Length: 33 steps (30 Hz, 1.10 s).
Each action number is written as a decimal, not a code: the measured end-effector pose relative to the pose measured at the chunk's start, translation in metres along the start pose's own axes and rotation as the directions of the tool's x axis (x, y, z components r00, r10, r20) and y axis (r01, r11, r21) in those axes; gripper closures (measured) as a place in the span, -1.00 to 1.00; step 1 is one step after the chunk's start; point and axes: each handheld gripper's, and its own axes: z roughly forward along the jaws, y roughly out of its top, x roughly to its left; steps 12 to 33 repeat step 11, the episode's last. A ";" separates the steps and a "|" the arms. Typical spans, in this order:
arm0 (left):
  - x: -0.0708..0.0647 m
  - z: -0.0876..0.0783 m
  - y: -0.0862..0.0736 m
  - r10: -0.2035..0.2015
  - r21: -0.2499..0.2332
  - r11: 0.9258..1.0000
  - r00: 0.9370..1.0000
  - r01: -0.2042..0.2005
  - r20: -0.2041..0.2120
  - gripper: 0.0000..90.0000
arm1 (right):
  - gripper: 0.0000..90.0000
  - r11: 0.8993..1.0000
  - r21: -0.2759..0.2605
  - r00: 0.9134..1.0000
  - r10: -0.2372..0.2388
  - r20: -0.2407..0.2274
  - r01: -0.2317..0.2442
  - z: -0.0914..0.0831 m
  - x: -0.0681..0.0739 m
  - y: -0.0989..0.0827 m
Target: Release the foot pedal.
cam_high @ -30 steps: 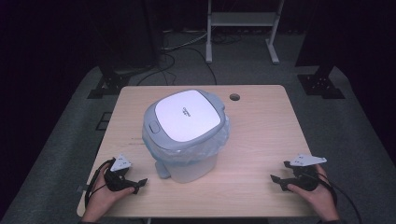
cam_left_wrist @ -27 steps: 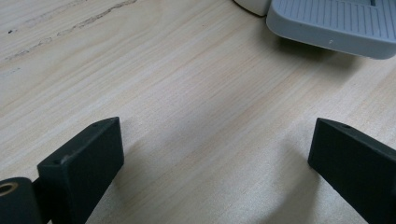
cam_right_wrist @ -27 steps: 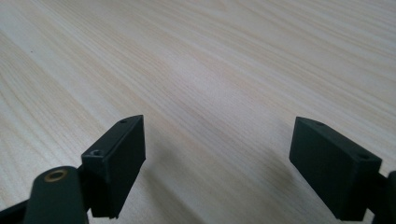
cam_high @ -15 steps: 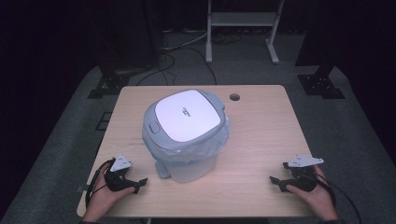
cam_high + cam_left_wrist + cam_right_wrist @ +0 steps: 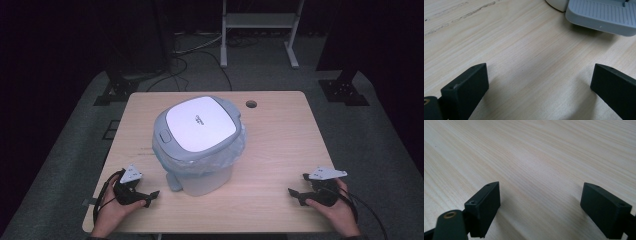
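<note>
A small white pedal bin (image 5: 202,150) with a grey-rimmed white lid and a clear liner bag stands in the middle of the wooden table (image 5: 280,145). Its grey foot pedal (image 5: 173,182) points toward the front left and also appears at the top right of the left gripper view (image 5: 601,16). My left gripper (image 5: 150,197) rests on the table at the front left, open, jaws wide apart with bare wood between them (image 5: 537,87). At the front right my right gripper (image 5: 294,194) lies open on bare wood (image 5: 540,205), holding nothing.
A round cable hole (image 5: 251,104) sits near the table's far edge. Beyond the table are a white metal stand (image 5: 260,30), cables on the grey floor (image 5: 195,55) and black stand feet (image 5: 345,90). Dark scuff marks cross the wood (image 5: 461,15).
</note>
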 end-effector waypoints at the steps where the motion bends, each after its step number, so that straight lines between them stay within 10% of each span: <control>1: 0.000 0.000 0.000 0.000 0.000 1.000 1.000 0.000 0.000 -0.99 | -0.67 1.000 0.000 1.000 0.000 0.000 0.000 0.000 0.000 0.000; 33: 0.000 0.001 0.001 0.000 0.000 1.000 1.000 0.000 0.002 -0.99 | -0.67 1.000 0.000 1.000 0.000 0.000 0.000 0.000 0.000 0.000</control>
